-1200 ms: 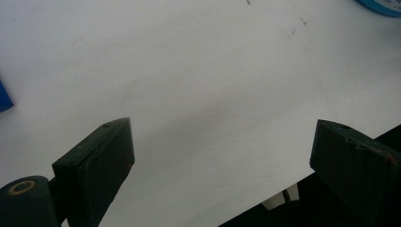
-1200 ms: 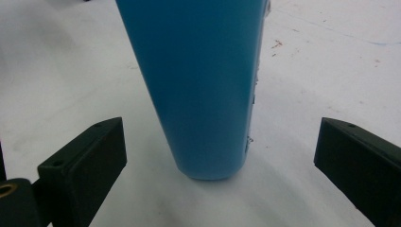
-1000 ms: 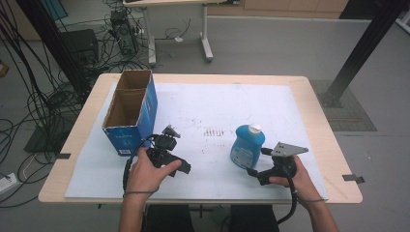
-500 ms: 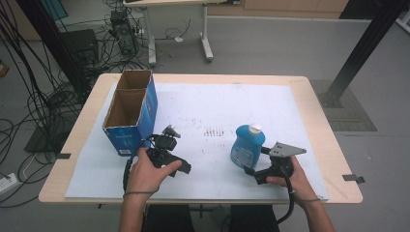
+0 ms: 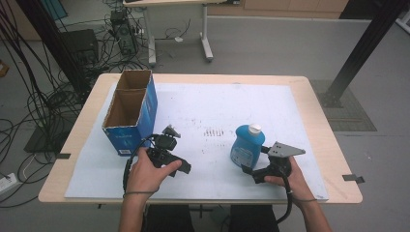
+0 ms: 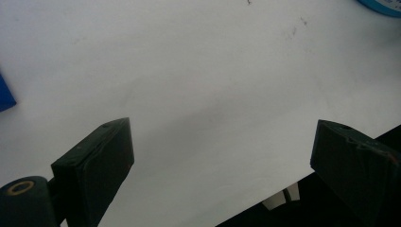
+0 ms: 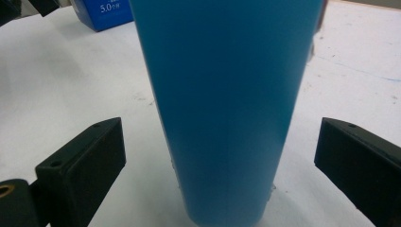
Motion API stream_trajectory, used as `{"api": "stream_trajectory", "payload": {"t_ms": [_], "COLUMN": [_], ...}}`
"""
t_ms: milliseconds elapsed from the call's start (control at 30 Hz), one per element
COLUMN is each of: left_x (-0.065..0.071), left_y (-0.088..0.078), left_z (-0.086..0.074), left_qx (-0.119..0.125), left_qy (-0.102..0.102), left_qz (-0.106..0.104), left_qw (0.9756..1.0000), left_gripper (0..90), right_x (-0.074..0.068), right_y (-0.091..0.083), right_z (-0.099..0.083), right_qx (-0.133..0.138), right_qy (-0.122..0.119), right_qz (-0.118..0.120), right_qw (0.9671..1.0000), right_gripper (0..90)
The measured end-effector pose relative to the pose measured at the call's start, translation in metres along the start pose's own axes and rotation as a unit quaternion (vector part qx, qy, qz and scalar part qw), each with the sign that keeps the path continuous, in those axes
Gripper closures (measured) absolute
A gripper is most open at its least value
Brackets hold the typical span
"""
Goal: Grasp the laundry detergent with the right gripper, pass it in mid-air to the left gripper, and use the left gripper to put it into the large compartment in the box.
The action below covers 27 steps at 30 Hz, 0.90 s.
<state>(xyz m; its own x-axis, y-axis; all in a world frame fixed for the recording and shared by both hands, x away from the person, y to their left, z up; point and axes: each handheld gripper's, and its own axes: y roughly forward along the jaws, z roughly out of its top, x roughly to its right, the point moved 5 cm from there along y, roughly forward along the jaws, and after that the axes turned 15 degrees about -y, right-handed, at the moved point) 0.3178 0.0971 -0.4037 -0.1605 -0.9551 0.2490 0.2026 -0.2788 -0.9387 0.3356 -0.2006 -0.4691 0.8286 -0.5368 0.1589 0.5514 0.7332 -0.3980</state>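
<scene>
Here both grippers gape w/ nothing held; blue box (image 7: pixel 103 13) reads "5.0".

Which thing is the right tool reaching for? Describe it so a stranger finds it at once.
Start at the white sheet covering the table, then look at its near right part. A blue bottle stands upright there, just ahead of the right tool. Its white cap and rounded shape distinguish it from the blue cardboard box.
</scene>
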Motion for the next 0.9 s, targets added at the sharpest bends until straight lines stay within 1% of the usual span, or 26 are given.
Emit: {"api": "stream_trajectory", "payload": {"t_ms": [167, 233, 367, 433, 600, 900], "left_x": [-0.003, -0.003, -0.004, -0.005, -0.007, -0.008], "left_y": [0.0, 0.0, 0.0, 0.001, 0.0, 0.002], "left_z": [-0.001, -0.001, -0.002, -0.003, -0.003, -0.004], "left_qx": [-0.004, -0.002, -0.005, -0.004, -0.006, -0.008], "left_qy": [0.001, -0.002, 0.0, -0.003, -0.003, -0.005], "left_qz": [0.004, 0.003, 0.003, 0.002, 0.005, 0.004], "left_qw": [1.0, 1.0, 1.0, 1.0, 1.0, 0.9999], "left_gripper": [7.2, 7.3, 7.3, 7.3, 7.2, 7.3], "right_x": [-0.001, -0.001, -0.002, -0.002, -0.001, -0.001], "right_y": [0.002, 0.003, 0.006, 0.008, 0.011, 0.017], "right_z": [0.002, 0.003, 0.004, 0.005, 0.006, 0.009], "right_qx": [0.004, 0.008, 0.014, 0.018, 0.024, 0.035], "right_qy": [-0.001, -0.002, -0.001, -0.002, -0.004, -0.001], "right_qz": [-0.001, -0.002, -0.002, -0.003, -0.006, -0.012], "right_qw": [1.0, 1.0, 0.9999, 0.9998, 0.9997, 0.9993], "right_gripper": [2.6, 2.5, 2.6, 2.6, 2.6, 2.7]}}
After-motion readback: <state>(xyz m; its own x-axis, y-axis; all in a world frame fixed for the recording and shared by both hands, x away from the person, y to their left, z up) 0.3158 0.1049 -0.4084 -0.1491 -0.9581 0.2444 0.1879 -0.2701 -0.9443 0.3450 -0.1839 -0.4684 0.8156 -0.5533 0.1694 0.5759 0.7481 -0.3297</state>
